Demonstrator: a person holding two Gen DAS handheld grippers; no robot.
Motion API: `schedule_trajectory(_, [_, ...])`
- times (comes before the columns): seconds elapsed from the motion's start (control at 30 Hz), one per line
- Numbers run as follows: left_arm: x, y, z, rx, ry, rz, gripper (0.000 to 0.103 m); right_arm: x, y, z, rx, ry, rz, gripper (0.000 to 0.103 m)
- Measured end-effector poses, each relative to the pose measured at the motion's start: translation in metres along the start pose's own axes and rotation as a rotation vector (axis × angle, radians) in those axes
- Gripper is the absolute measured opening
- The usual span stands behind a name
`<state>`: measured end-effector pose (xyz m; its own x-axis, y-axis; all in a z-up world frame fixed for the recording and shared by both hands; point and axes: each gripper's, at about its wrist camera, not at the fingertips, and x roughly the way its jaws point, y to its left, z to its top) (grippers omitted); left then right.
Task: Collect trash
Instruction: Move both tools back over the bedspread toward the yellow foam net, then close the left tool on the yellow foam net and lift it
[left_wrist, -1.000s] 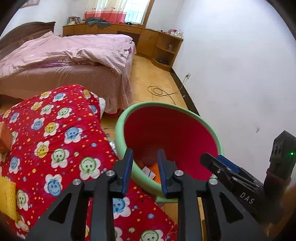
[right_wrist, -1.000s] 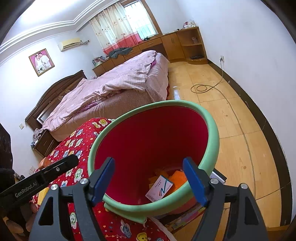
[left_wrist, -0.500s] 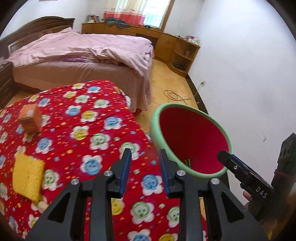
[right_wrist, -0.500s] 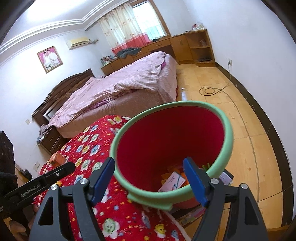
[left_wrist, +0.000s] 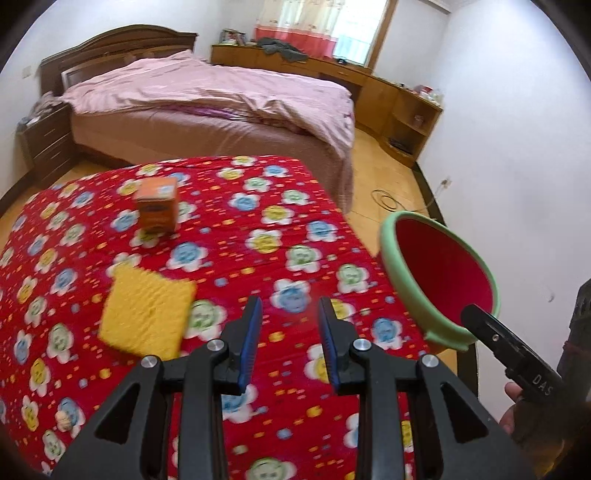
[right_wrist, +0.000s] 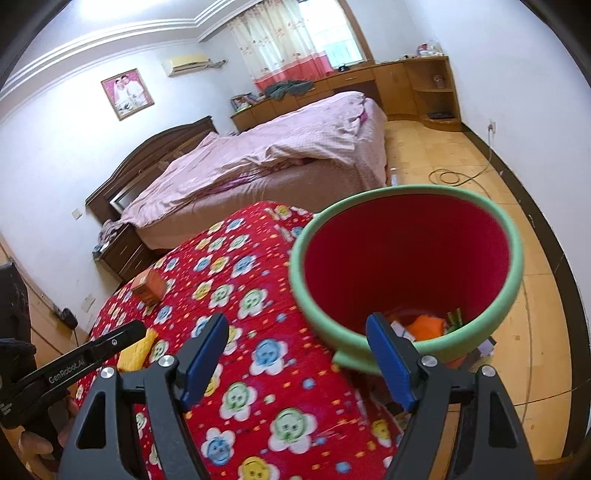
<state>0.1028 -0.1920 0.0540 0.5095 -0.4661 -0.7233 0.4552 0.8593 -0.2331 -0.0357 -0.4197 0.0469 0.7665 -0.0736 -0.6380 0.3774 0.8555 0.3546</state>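
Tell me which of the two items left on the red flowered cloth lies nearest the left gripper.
The flat yellow sponge, just left of the left gripper. The orange box stands upright farther back on the cloth.

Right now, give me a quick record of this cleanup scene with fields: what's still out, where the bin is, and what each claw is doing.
surface: red flowered cloth
still out: orange box standing upright; yellow sponge lying flat, nearer the camera than the box
bin: red inside with a green rim, beside the cloth's edge, over the wooden floor
bin contents: orange scraps and a white card at the bottom
left claw: narrow gap, nothing between its fingers, above the cloth
right claw: wide open, empty, by the bin's near rim
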Motion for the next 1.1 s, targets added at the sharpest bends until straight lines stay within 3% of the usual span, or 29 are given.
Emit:
schedule_trajectory(0.67, [0.009, 0.104, -0.017, -0.165, 0.053, 0.154, 0.041, 0.035, 0.056, -0.026, -0.088, 0.111, 0.036, 0.081])
schedule_trajectory(0.8, [0.018, 0.112, -0.017, -0.169, 0.073, 0.166, 0.041, 0.042, 0.06, -0.029, -0.094, 0.13, 0.034, 0.081])
schedule_trajectory(1.1, [0.03, 0.115, -0.014, -0.141, 0.059, 0.201, 0.053, 0.054, 0.063, -0.032, -0.101, 0.158, 0.028, 0.081])
